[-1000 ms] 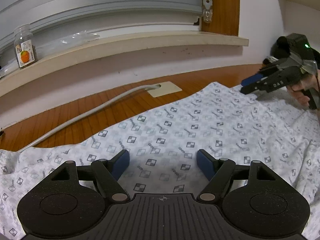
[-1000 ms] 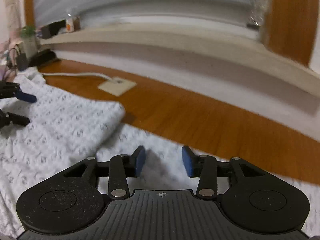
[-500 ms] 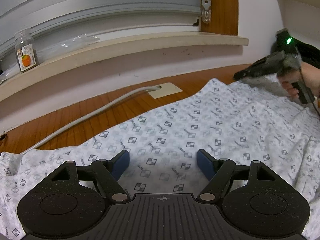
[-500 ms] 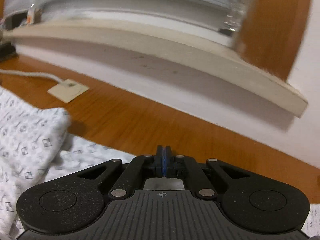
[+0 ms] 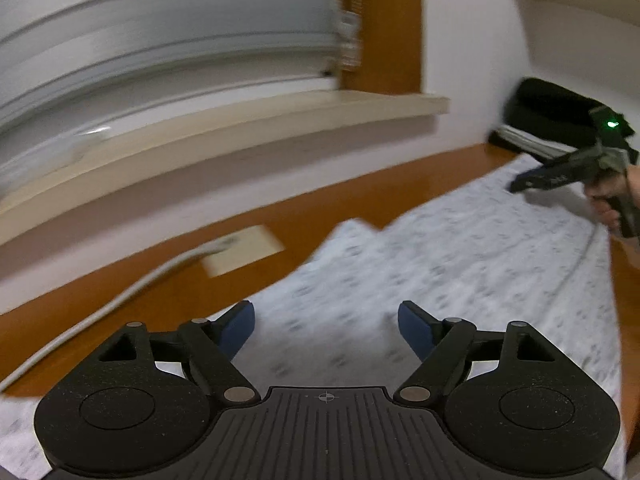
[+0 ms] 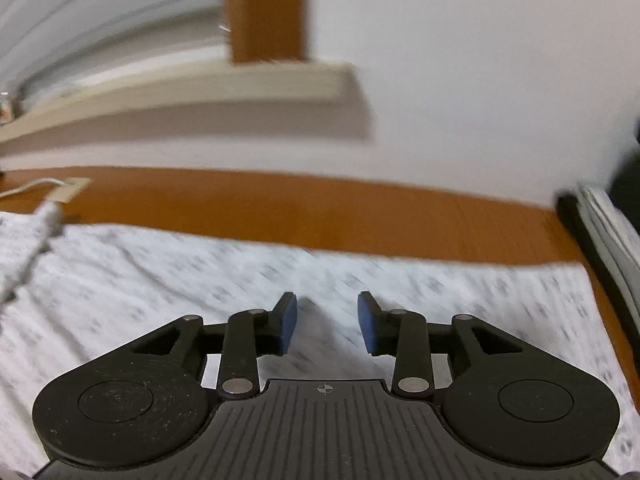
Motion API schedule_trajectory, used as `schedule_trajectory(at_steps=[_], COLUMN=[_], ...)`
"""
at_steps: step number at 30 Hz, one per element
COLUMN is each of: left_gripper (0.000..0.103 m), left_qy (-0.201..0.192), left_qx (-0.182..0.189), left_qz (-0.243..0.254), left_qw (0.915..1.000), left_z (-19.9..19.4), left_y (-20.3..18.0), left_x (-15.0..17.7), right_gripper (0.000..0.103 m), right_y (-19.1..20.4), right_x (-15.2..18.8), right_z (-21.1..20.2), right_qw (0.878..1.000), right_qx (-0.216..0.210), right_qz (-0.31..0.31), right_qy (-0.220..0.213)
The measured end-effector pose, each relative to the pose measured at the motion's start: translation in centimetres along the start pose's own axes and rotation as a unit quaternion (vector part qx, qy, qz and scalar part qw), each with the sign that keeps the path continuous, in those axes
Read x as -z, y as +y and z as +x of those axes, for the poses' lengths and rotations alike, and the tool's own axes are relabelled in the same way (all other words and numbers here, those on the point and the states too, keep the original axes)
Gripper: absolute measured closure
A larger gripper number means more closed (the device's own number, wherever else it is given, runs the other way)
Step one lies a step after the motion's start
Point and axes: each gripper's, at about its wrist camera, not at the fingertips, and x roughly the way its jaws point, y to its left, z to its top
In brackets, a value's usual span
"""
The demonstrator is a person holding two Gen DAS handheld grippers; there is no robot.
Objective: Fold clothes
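**Orange-brown wood under a spread patterned garment**

Orange-brown wooden floor (image 5: 120, 292) runs across both views, bare along the far side and meeting a white wall (image 6: 460, 80); on it lies the white garment (image 5: 460, 264), printed with small dark motifs that blur hides, spread flat from the near edge toward the far right, with a folded corner rising at its far left edge in the left wrist view; in the right wrist view the same cloth fills the near half, a raised fold at far left, its far edge straight against the bare wood. A pale window sill (image 5: 240, 128) juts from the wall beyond, grey shutter slats (image 5: 160, 40) above it and a wooden frame post (image 5: 380, 28) at their right end. A dark bag (image 5: 552, 108) sits at the far right by the wall. A white cable (image 5: 100, 312) trails over the floor at left to a cream floor plate (image 5: 244, 248) just beside the garment's far corner.

The left gripper (image 5: 326, 326) hangs over the cloth's near part, jaws spread wide, having just widened slightly, nothing between the blue pads; the right gripper (image 6: 327, 322) is partly open above the cloth, its jaws just reopened, gripping nothing; from the left wrist view it appears far right, carried in a hand (image 5: 608, 196) over the garment's far right end, a green light on top.
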Motion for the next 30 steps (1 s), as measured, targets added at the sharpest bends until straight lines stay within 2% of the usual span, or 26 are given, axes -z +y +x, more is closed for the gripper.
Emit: schedule_trajectory(at_steps=[2,8,15,21,24,27,30], left_gripper=[0.021,0.020,0.017,0.010,0.010,0.010,0.010], left_qy=[0.008,0.028,0.028,0.032,0.032,0.032,0.032], left_qx=[0.009,0.023,0.037,0.046,0.049,0.052,0.054], left_qz=[0.006,0.026,0.023,0.023,0.028,0.031,0.035], left_qw=[0.9999,0.9990,0.9987,0.9982,0.9979,0.9977,0.9974], left_z=[1.3,4.5,5.1,6.0,6.8,7.4,7.9], left_y=[-1.0,-3.2,-3.4,-3.4,-3.8,-4.2,-4.7], left_x=[-0.8,-1.1,-0.1,-0.6,-1.1,-1.4,-1.8], right_gripper=[0.067,0.067,0.067,0.061,0.055,0.055,0.055], right_y=[-0.7,-0.8,-0.9,-1.6,-4.1,-7.6,-10.8], right_x=[0.4,0.2,-0.1,0.5,1.5,3.1,5.5], right_z=[0.0,0.8,0.9,-0.2,-2.7,-6.0,-9.5], right_qw=[1.000,0.999,0.999,0.999,0.996,0.989,0.984], right_qx=[-0.001,0.030,0.032,0.027,0.064,0.104,0.123], right_qz=[0.009,0.012,0.010,0.018,0.052,0.087,0.117], right_qy=[-0.008,-0.012,-0.014,-0.015,-0.042,-0.056,-0.059])
